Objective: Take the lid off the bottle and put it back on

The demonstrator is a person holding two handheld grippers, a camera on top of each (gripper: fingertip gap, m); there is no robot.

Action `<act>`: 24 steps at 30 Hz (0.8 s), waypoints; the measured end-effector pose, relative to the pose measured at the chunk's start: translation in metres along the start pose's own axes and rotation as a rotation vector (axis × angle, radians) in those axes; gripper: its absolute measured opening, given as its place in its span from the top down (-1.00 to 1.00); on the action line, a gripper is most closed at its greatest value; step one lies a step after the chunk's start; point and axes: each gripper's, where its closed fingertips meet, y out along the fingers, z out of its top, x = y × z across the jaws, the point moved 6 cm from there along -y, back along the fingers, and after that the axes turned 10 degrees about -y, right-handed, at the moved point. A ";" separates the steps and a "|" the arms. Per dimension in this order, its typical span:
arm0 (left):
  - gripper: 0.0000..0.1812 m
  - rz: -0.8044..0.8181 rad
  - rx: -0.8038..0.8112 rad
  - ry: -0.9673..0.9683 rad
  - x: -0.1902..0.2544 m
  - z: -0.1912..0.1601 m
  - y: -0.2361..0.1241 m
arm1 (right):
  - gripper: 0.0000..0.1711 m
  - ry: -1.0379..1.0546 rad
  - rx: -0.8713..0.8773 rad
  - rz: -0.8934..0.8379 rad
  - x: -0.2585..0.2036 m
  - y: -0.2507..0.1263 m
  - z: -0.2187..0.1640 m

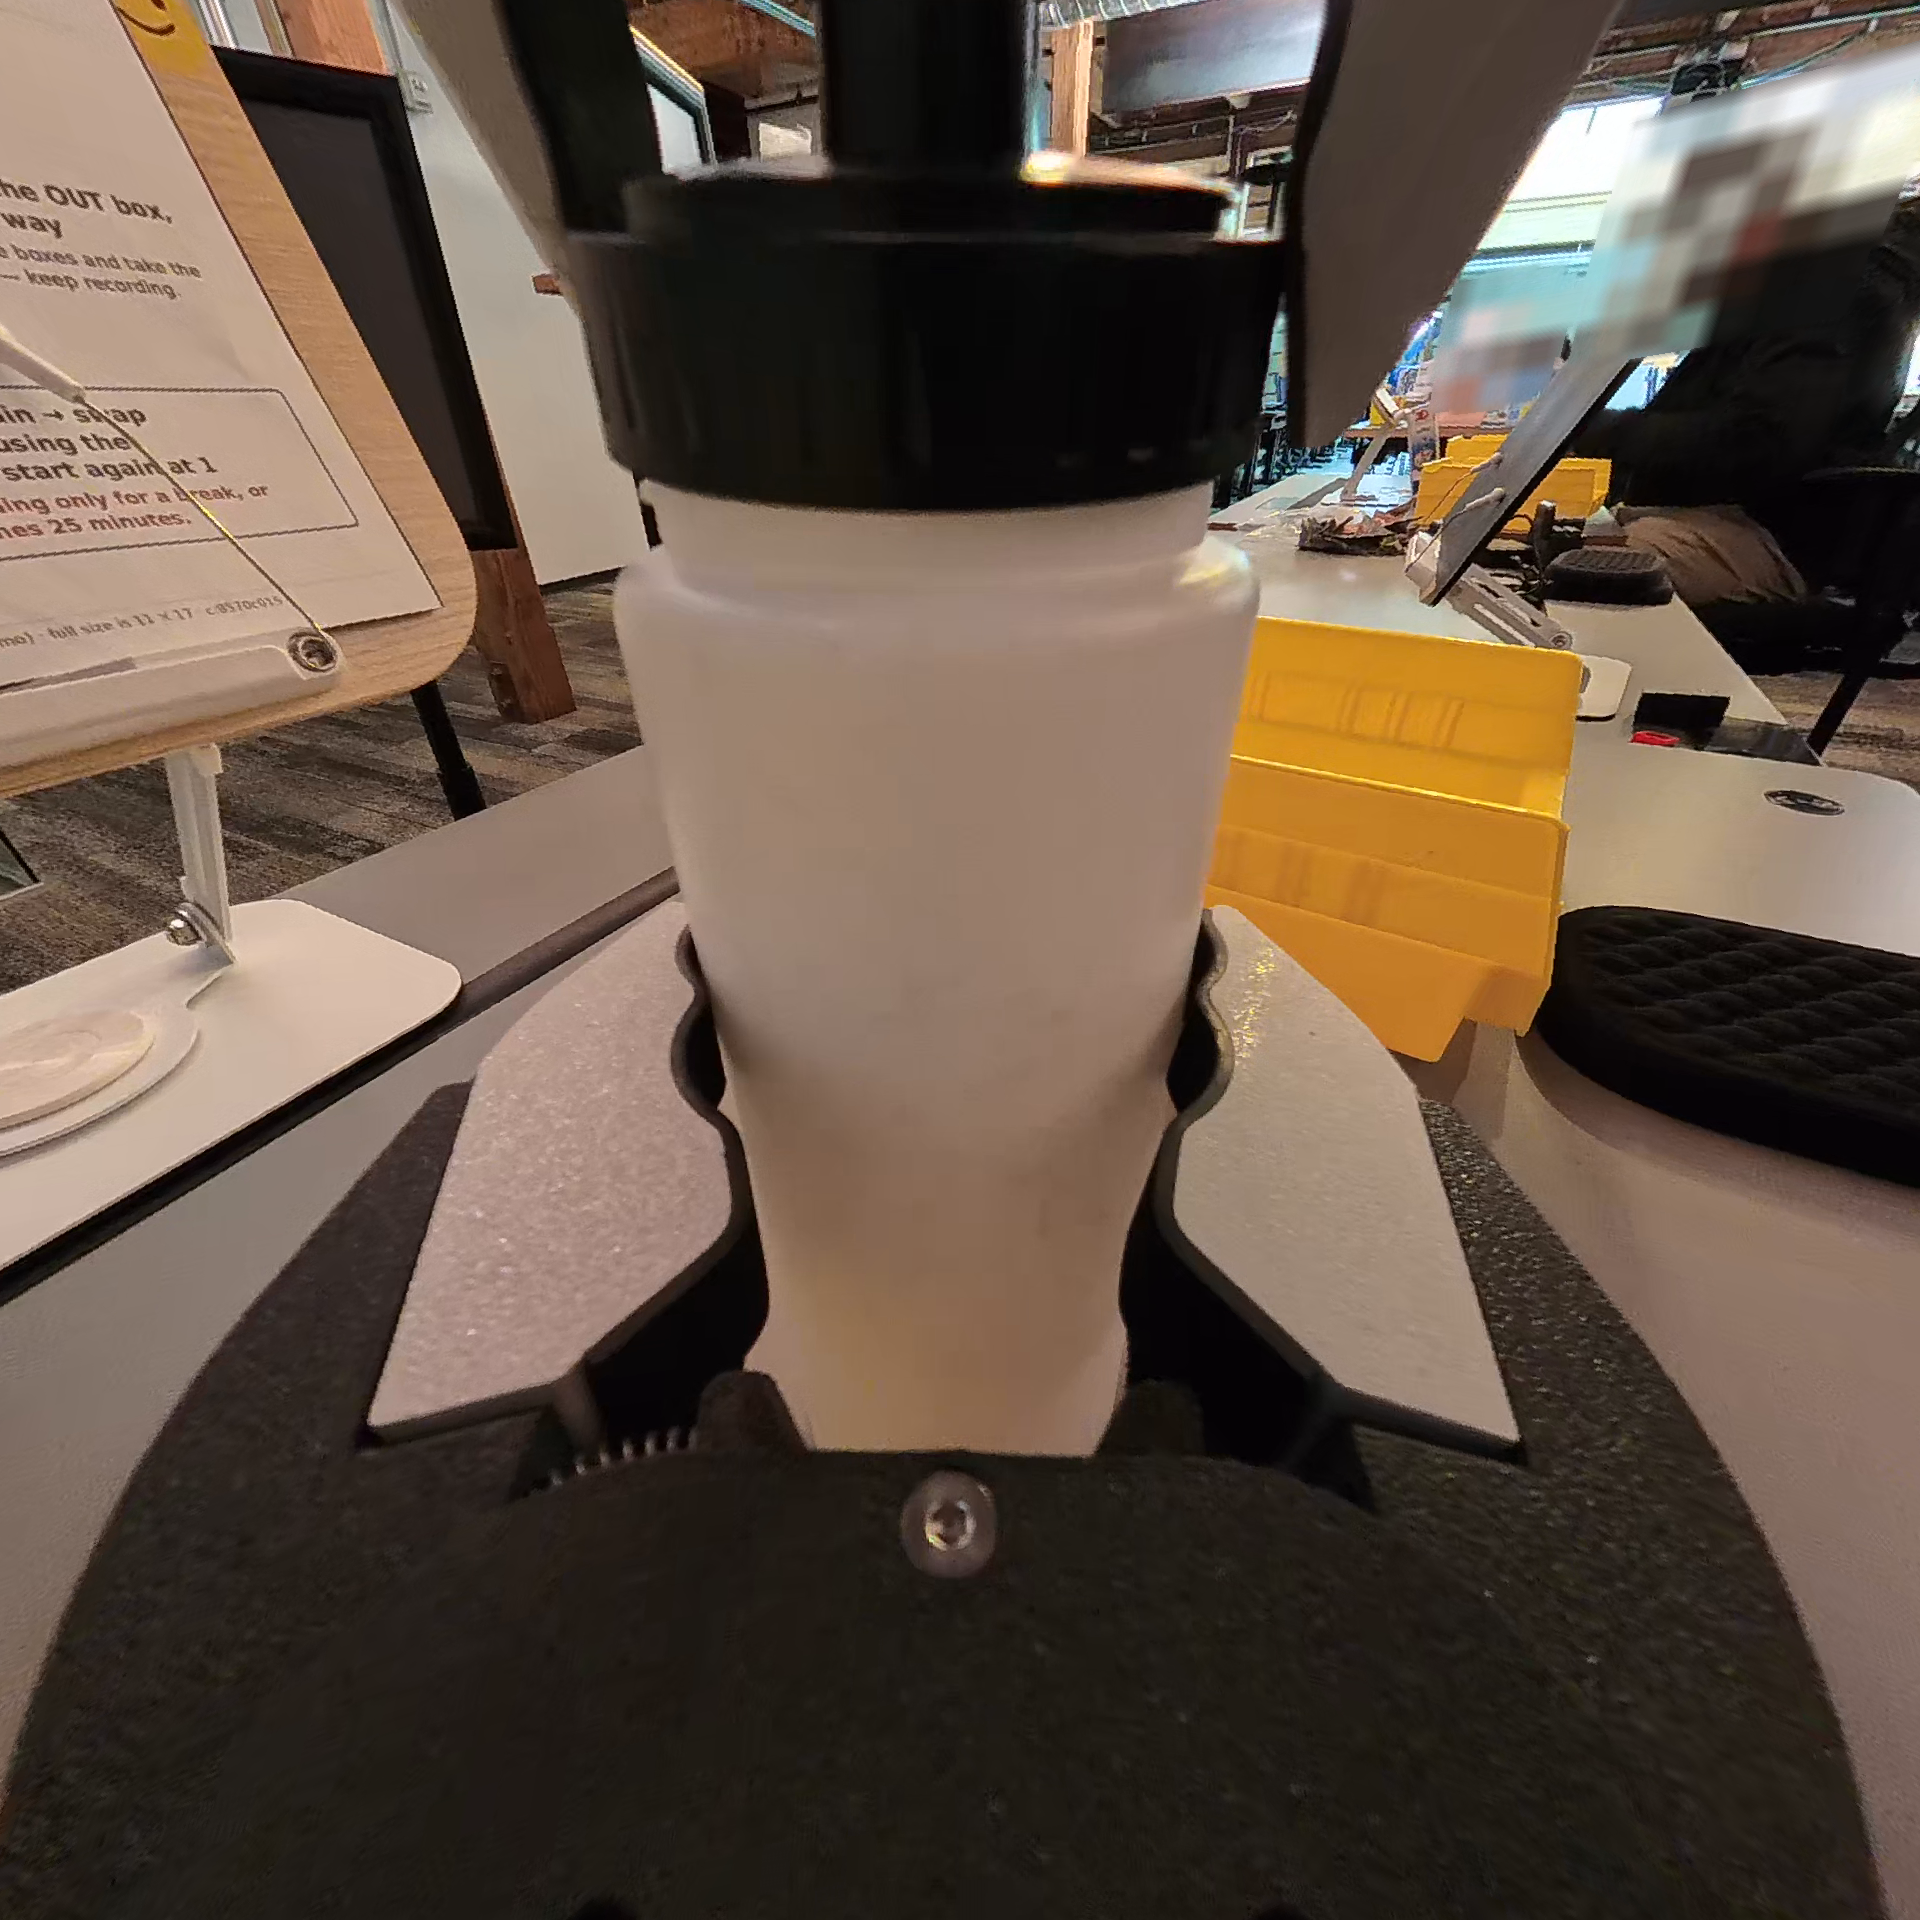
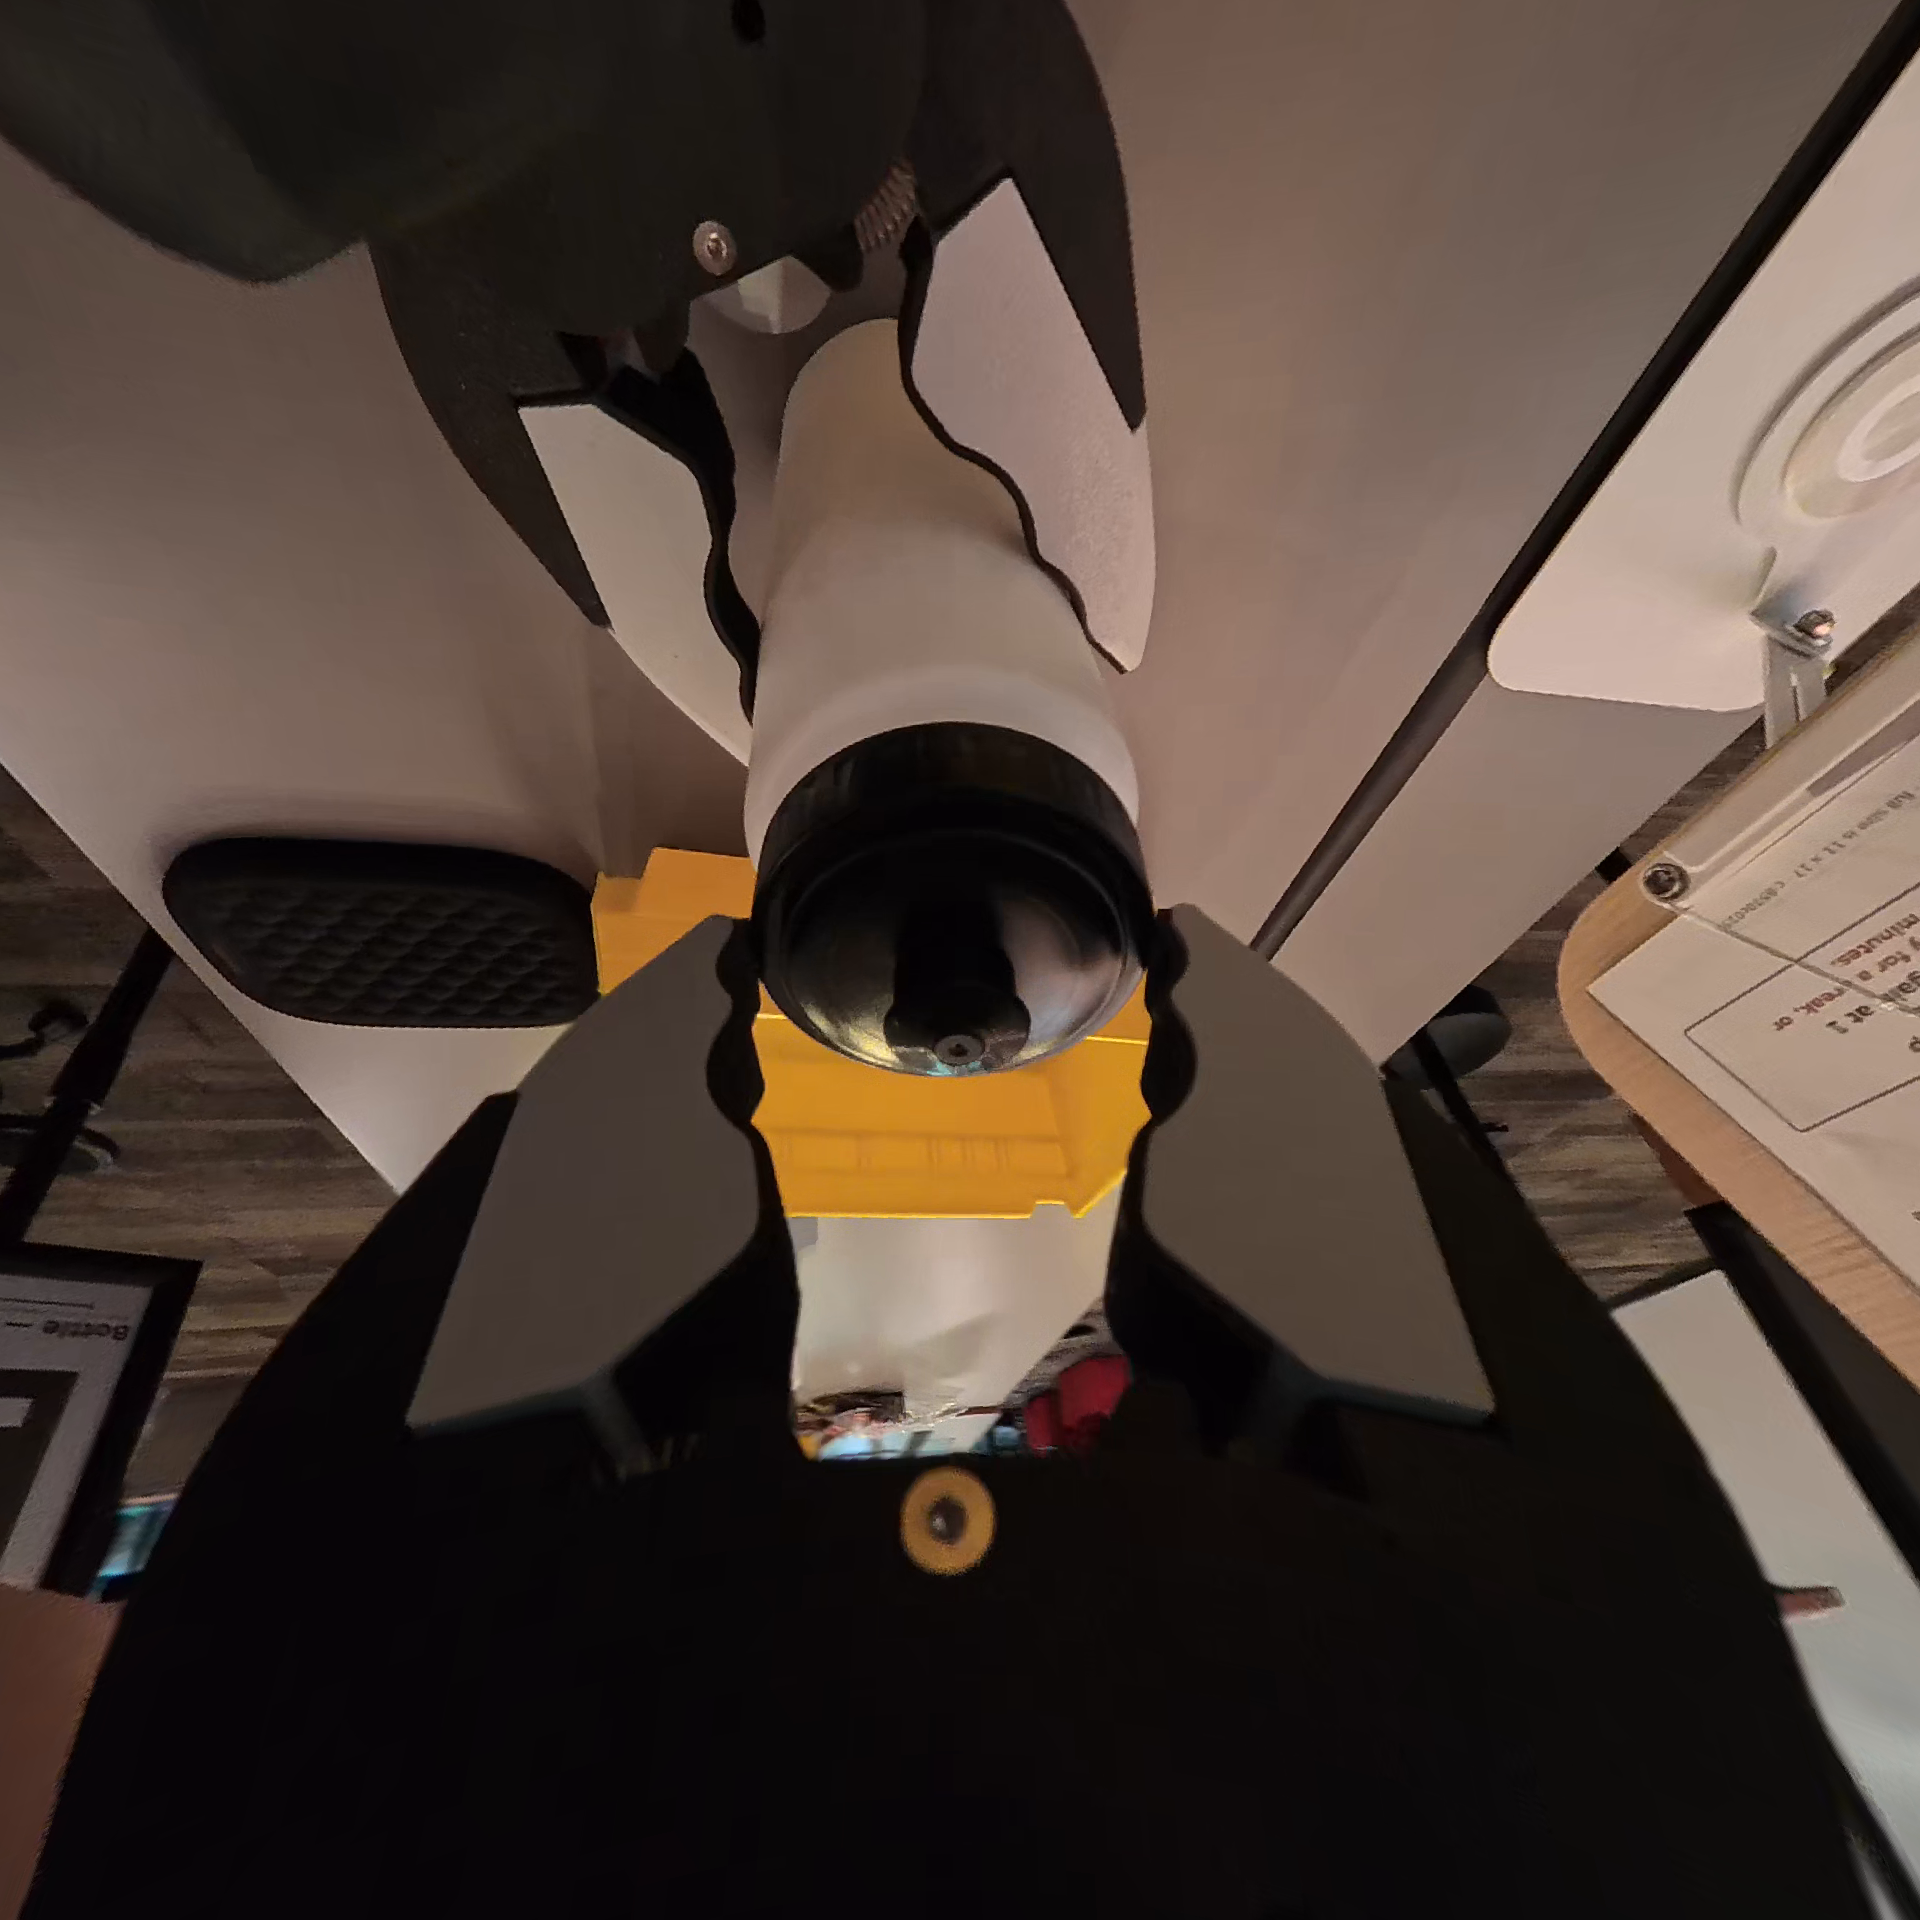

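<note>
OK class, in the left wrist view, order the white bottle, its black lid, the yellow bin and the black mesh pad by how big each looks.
1. white bottle, though it is nearest the camera
2. black lid
3. yellow bin and black mesh pad: too alike to rank; both partly hidden or cropped.

White bottle (image 1: 935, 883) stands upright, black lid (image 1: 925, 343) (spouted, ribbed) seated on its neck.

- I count 1 white bottle (image 1: 935, 883)
- 1 black lid (image 1: 935, 343), on the bottle
- 2 hand-held grippers: left (image 1: 940, 1039), right (image 2: 951, 997)
- 2 yellow bins (image 1: 1392, 831) nearest me
- 1 black pad (image 1: 1745, 1039)
- 1 sign stand (image 1: 208, 468)
</note>
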 end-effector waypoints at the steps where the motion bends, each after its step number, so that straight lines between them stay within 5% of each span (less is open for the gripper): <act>1: 0.05 0.006 -0.004 0.002 0.000 0.000 0.000 | 0.14 0.039 0.002 0.009 0.000 0.000 -0.001; 8: 0.06 0.014 -0.003 0.002 0.001 0.000 0.001 | 0.14 0.207 0.103 0.021 0.000 0.001 -0.005; 24: 0.06 -0.166 -0.021 -0.008 0.004 -0.001 -0.004 | 0.15 -0.155 0.451 -0.059 -0.010 0.003 -0.016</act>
